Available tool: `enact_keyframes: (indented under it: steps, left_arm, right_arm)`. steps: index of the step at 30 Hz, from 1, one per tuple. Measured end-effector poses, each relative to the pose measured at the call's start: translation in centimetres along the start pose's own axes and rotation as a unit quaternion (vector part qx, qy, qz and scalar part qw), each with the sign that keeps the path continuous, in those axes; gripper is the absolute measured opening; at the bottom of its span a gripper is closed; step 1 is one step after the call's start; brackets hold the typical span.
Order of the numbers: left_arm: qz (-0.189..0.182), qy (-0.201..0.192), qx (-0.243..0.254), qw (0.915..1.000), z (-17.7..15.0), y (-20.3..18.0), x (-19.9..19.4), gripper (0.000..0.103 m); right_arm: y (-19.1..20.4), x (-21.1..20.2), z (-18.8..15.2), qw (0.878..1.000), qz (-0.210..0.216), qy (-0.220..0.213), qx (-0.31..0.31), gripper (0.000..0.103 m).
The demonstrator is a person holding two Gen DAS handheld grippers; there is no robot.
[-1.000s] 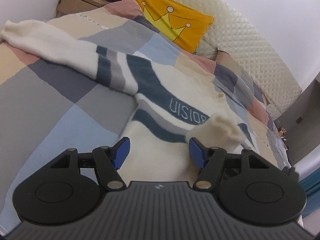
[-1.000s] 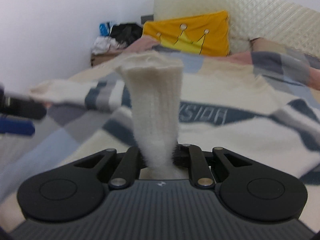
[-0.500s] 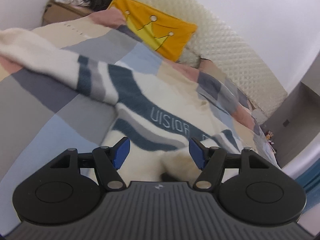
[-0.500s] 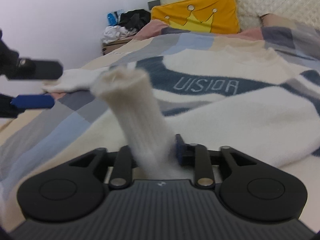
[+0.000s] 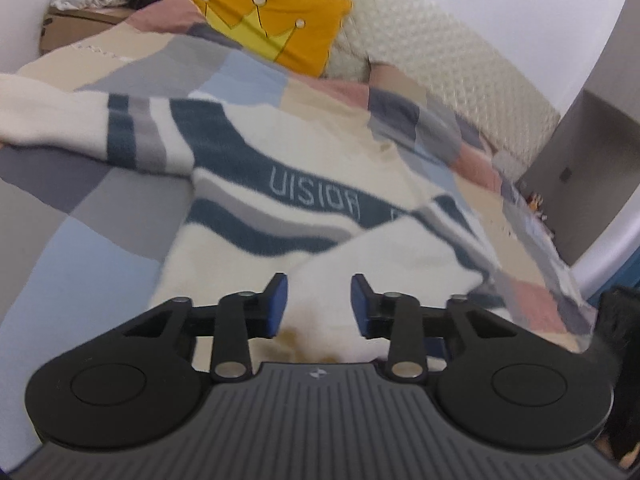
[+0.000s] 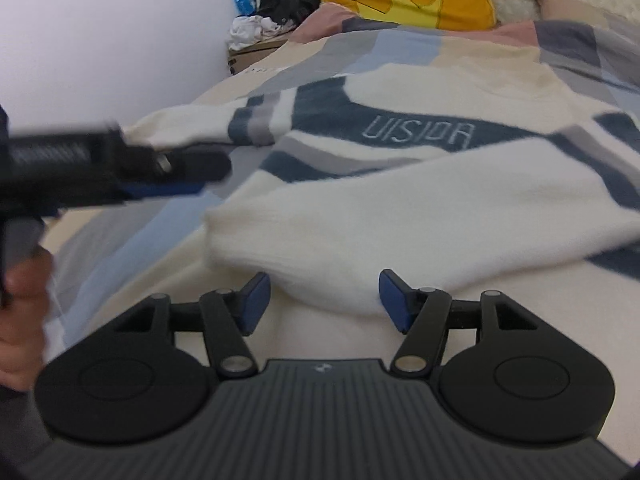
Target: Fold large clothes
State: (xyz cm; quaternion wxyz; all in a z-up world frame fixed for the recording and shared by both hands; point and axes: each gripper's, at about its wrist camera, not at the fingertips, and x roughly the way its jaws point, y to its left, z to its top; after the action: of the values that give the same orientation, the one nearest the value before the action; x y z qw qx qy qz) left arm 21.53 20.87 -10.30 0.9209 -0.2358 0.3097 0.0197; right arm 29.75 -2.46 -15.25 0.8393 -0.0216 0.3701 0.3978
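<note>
A cream sweater [image 5: 320, 160] with navy and grey stripes and the word VISION lies face up on the bed; it also shows in the right wrist view [image 6: 420, 184]. Its right sleeve [image 6: 360, 232] lies folded across the body, cuff toward the left. Its other sleeve [image 5: 60, 116] stretches out to the left. My right gripper [image 6: 322, 298] is open, just in front of the folded sleeve, holding nothing. My left gripper [image 5: 318, 304] is open over the sweater's lower part and the folded sleeve's cuff [image 5: 332, 320]. It appears blurred at the left of the right wrist view [image 6: 120, 168].
A patchwork quilt [image 5: 100, 216] covers the bed. A yellow crown pillow [image 5: 264, 28] leans on the quilted headboard [image 5: 460, 68]. A cardboard box with clothes [image 5: 92, 4] stands at the far left. A grey cabinet [image 5: 592, 140] stands on the right.
My right gripper opened and let go of the sleeve cuff, which now lies folded across the sweater's body. My left gripper moved right, over the sweater's lower part.
</note>
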Motion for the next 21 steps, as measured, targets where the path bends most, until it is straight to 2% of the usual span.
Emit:
enact_keyframes:
  steps: [3, 12, 16, 21]
  left_arm:
    - [0.01, 0.019, 0.008, 0.9997, -0.4, -0.2, 1.0, 0.031]
    - [0.064, 0.06, 0.039, 0.9954, -1.8, -0.8, 3.9, 0.03]
    - [0.08, 0.083, 0.034, 0.9928, -2.8, -0.1, 5.4, 0.03]
    - [0.08, 0.082, 0.032, 0.993, -2.9, 0.2, 5.5, 0.031]
  right_arm:
    - [-1.1, -0.4, 0.3, 1.0, -0.009, -0.004, 0.025, 0.063]
    - [-4.4, 0.2, 0.9, 0.996, -0.032, -0.016, 0.076, 0.059]
    - [-4.5, 0.8, 0.8, 0.996, -0.053, -0.02, 0.069, 0.059]
    - [-4.7, 2.4, 0.0, 0.994, -0.058, -0.01, 0.088, 0.058]
